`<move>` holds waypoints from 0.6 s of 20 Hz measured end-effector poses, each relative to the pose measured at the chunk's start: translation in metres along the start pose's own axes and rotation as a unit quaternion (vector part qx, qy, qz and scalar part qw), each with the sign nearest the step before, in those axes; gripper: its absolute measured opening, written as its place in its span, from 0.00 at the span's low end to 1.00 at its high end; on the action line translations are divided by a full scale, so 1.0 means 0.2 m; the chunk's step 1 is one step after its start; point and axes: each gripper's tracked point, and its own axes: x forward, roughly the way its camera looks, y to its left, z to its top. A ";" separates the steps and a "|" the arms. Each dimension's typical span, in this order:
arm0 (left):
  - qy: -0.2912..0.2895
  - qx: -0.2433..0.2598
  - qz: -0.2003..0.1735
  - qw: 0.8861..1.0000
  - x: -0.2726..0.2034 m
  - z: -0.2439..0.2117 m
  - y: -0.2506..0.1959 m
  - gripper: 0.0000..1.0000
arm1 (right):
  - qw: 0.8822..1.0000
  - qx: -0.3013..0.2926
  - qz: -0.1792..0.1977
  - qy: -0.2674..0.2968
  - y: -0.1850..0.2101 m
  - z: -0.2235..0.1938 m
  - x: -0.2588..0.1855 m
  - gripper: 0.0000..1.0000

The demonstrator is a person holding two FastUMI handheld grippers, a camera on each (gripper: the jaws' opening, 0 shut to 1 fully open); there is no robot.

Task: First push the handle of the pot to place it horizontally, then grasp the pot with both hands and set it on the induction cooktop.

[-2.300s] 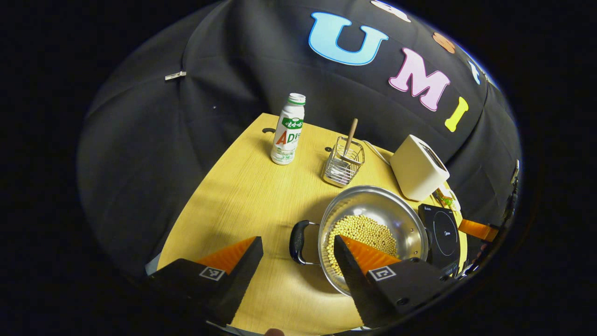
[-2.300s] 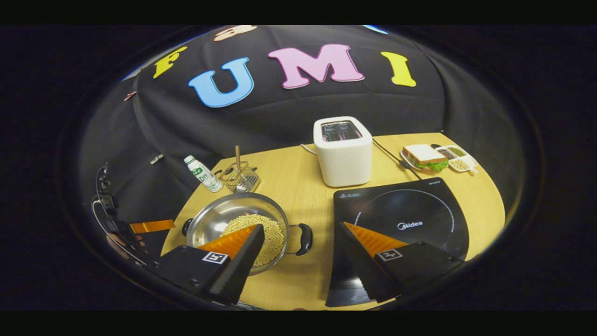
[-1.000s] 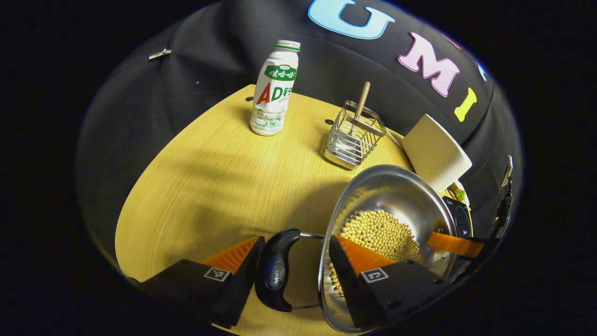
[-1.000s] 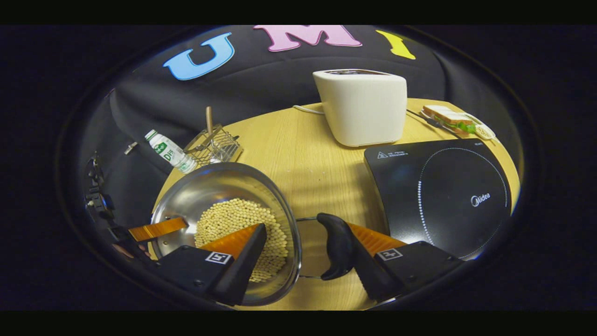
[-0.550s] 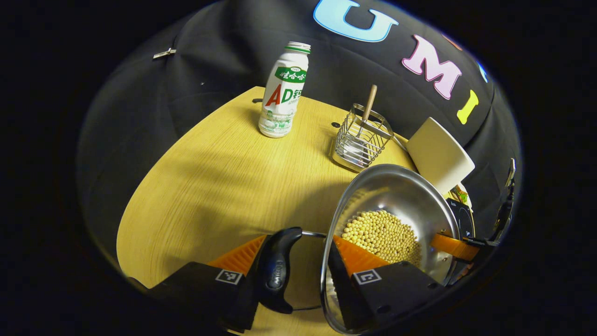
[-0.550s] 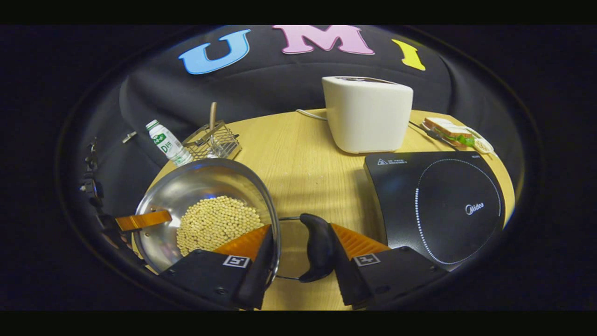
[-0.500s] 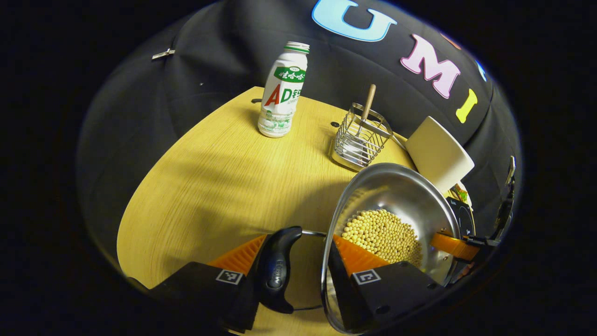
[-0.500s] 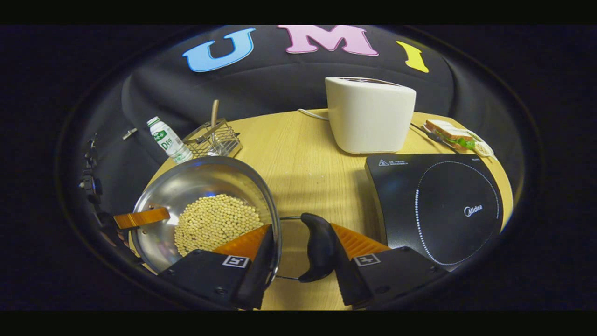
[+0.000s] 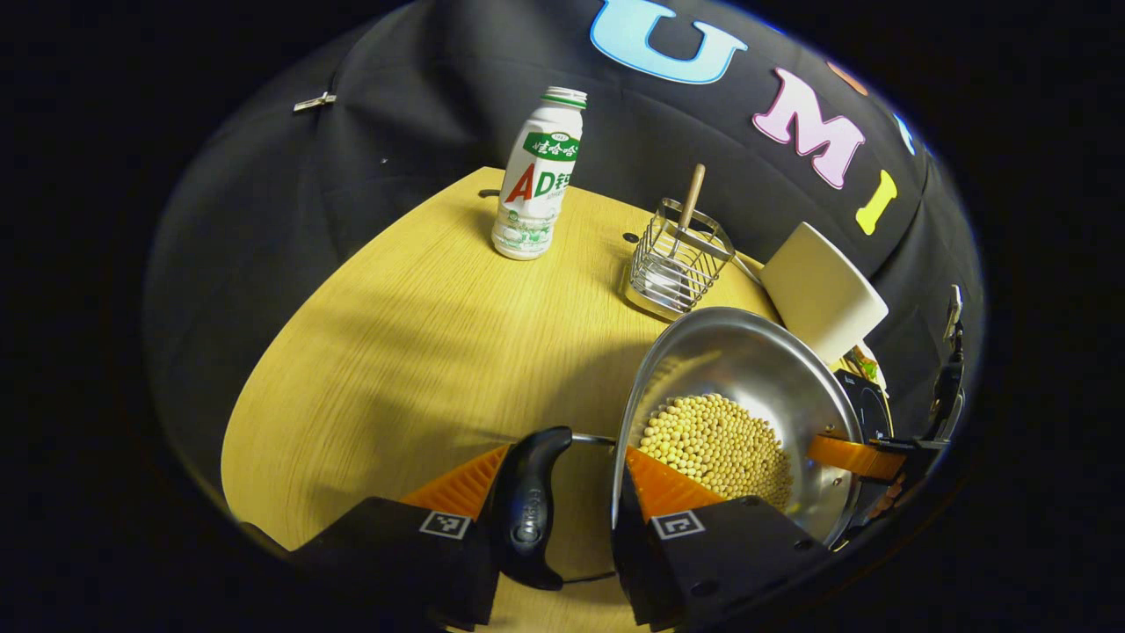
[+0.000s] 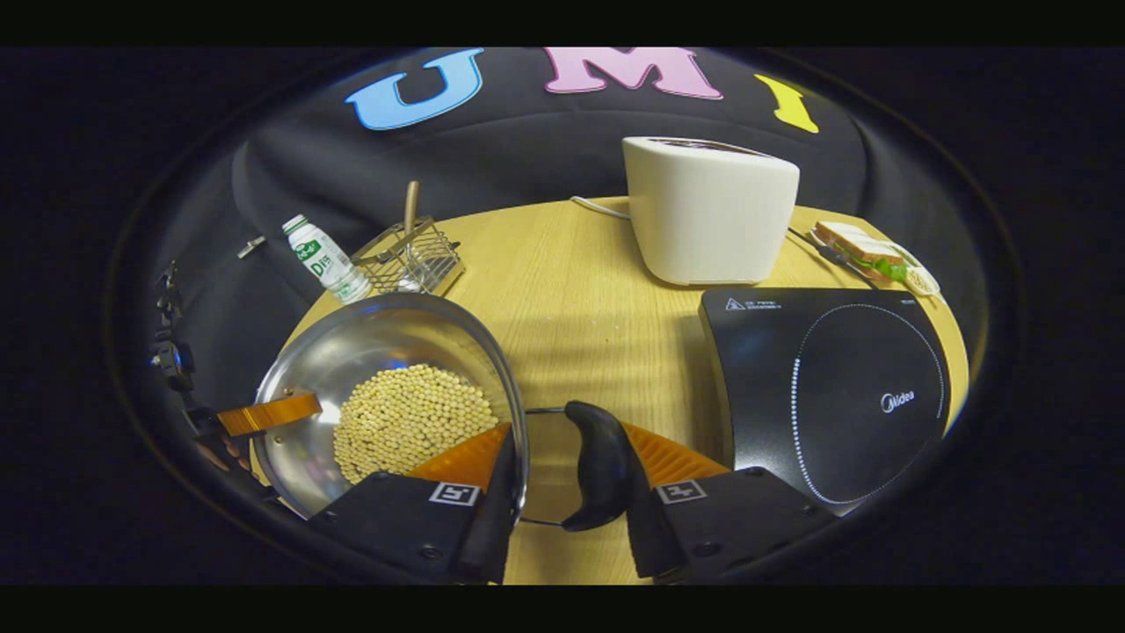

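Observation:
A steel pot (image 9: 747, 369) holding soybeans (image 9: 716, 440) stands on the wooden table (image 9: 422, 334). In the left gripper view, my left gripper (image 9: 567, 453) is shut across the pot's black left handle (image 9: 527, 505) and the rim, one finger outside the handle and one inside the pot. In the right gripper view, my right gripper (image 10: 571, 435) clamps the other black handle (image 10: 598, 466) and the pot's (image 10: 369, 343) rim the same way. The black induction cooktop (image 10: 835, 387) lies just to the right of that handle.
A white bottle (image 9: 536, 202) and a wire basket (image 9: 677, 268) with a wooden-handled utensil stand behind the pot. A white toaster (image 10: 707, 211) sits behind the cooktop, with a sandwich plate (image 10: 866, 251) to its right.
Both grippers came down onto the pot's two handles and narrowed, from wide open to clamped across handle and rim. The pot has barely shifted.

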 end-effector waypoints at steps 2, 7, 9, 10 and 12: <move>-0.003 0.000 0.003 1.000 -0.04 0.00 -0.01 0.60 | 1.000 -0.009 0.005 -0.008 0.01 0.02 -0.03 0.57; -0.007 0.001 0.008 1.000 -0.16 0.04 -0.08 0.59 | 1.000 -0.012 0.015 -0.023 -0.01 0.10 -0.15 0.57; -0.015 0.011 0.008 1.000 -0.21 0.08 -0.14 0.59 | 0.999 -0.007 0.018 -0.030 -0.05 0.14 -0.21 0.57; -0.019 0.017 0.008 1.000 -0.23 0.10 -0.18 0.59 | 0.999 -0.005 0.018 -0.033 -0.07 0.16 -0.24 0.57; -0.026 0.019 0.005 0.999 -0.26 0.12 -0.27 0.59 | 0.999 -0.004 0.019 -0.045 -0.14 0.20 -0.30 0.53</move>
